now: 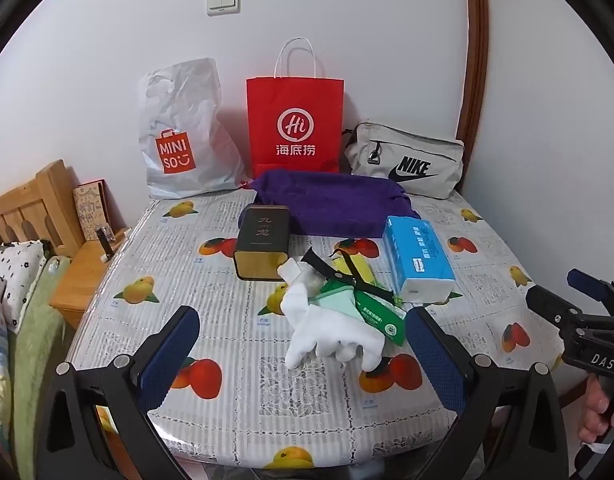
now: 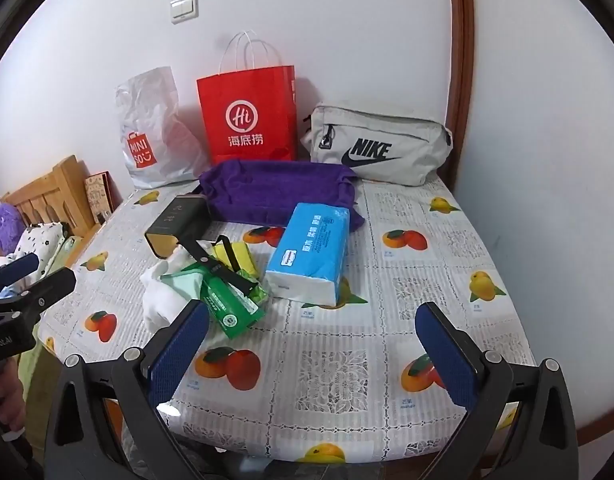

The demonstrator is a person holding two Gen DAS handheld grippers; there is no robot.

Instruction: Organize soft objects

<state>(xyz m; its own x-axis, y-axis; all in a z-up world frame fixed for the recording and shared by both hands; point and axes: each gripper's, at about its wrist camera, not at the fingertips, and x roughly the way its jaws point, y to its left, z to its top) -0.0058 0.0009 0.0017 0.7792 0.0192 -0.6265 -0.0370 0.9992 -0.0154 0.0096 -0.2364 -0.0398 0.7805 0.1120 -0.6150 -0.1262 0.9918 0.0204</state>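
The left gripper point(image 1: 303, 344) and right gripper point(image 2: 313, 356) hang wide open and empty, so grabbing the near white cloth point(image 1: 331, 336) may drag the black strap point(image 1: 347, 276) lying across the pile.

both left gripper point(image 1: 303, 354) and right gripper point(image 2: 313, 344) gape wide.

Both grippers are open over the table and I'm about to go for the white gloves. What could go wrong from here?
1. The white gloves lie tangled with the green wipes pack and a black strap; a grab may drag those along.
2. The dark tin stands close behind the pile and could get knocked.
3. The left gripper and right gripper sit close together; converging on one pile risks a collision.
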